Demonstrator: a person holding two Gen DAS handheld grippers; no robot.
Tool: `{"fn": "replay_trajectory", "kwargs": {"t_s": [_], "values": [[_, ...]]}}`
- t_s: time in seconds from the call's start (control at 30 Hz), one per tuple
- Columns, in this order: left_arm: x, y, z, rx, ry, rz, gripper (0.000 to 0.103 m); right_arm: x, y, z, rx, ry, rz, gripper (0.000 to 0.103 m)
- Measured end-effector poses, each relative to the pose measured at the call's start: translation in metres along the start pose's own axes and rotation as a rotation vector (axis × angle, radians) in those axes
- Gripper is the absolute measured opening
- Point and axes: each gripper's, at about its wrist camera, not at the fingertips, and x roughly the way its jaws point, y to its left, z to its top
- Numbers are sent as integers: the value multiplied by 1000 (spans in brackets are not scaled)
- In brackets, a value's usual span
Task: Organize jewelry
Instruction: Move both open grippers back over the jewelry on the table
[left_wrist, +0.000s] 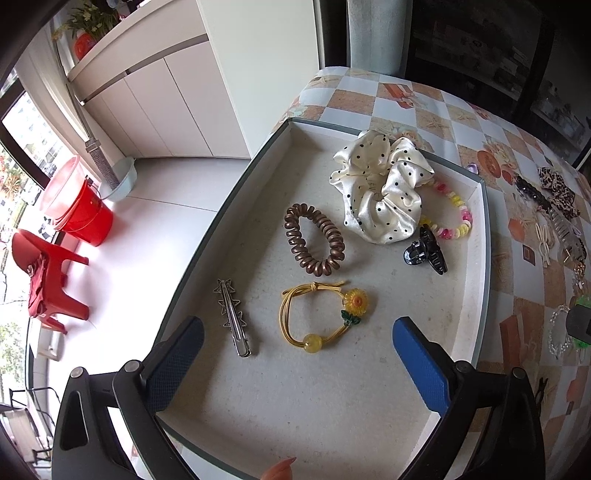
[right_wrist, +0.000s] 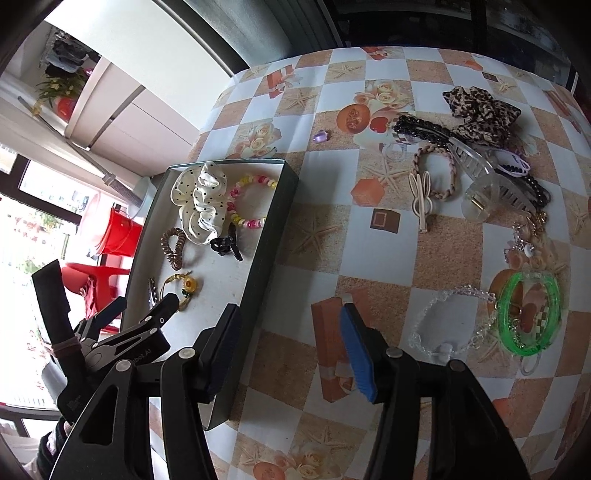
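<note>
Left wrist view
Left claw (left_wrist: 299, 354): spread wide, nothing between its blue pads, hovering over the near end of the tray.
Tray (left_wrist: 476, 280): shallow box with a grey rim and pale floor, sitting on the counter (left_wrist: 532, 325) with its checked, printed cloth.
Scrunchie (left_wrist: 380, 188): cream satin with black dots, at the far end of the tray.
Bead bracelet (left_wrist: 460, 218): pink and yellow, partly under the scrunchie.
Black claw clip (left_wrist: 424, 251): just beside the bracelet, on the tray floor.
Brown spiral hair tie (left_wrist: 314, 240): lying flat near the tray's middle.
Sunflower hair tie (left_wrist: 321, 317): yellow cord with a flower charm and a round bead, between the two pads and a little beyond them.
Star hair clip (left_wrist: 232, 317): metal, to the left of the sunflower hair tie, apart from it.
Floor beyond: a red bucket (left_wrist: 86, 218) and a red stool (left_wrist: 48, 280).

Right wrist view
Right claw (right_wrist: 291, 350): spread open and holding nothing, above the counter's cloth just right of the tray's wall.
Green bangle (right_wrist: 532, 314): translucent, on the counter right of the claw, touching a clear bead bracelet (right_wrist: 443, 325).
Far pile: a leopard-print bow (right_wrist: 480, 110), a clear claw clip (right_wrist: 487, 184), a braided hair tie (right_wrist: 436, 170) and a cream bunny clip (right_wrist: 421, 203), all loose on the counter, well apart from the tray.
</note>
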Motion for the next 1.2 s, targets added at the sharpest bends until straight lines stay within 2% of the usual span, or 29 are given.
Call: {"fn": "replay_trajectory", "kwargs": {"t_s": [0.07, 0.2, 0.23, 0.27, 0.47, 0.93, 1.0, 1.03, 1.1, 1.2], "values": [[-4, -2, -2, 4, -2, -2, 103, -3, -6, -3, 12, -2, -2, 70], [-9, -7, -4, 9, -3, 0, 103, -10, -22, -10, 43, 0, -9, 70], [-9, -9, -5, 7, 1, -6, 103, -11, -27, -12, 52, -1, -11, 74], [-9, -11, -5, 10, 8, -14, 103, -14, -32, -15, 62, -4, -14, 82], [-26, -31, -12, 61, -3, -61, 103, -27, -64, -31, 128, -9, -31, 83], [-63, -110, -16, 181, -27, -189, 103, -52, -133, -64, 269, -33, -79, 85], [-63, -123, -18, 211, -24, -199, 103, -55, -138, -66, 276, -44, -87, 88], [-63, -129, -19, 225, -22, -198, 103, -56, -141, -67, 276, -49, -89, 103], [-61, -140, -22, 246, -15, -201, 103, -59, -145, -68, 270, -69, -95, 103], [-56, -153, -25, 268, -1, -197, 103, -58, -150, -67, 257, -51, -120, 103]]}}
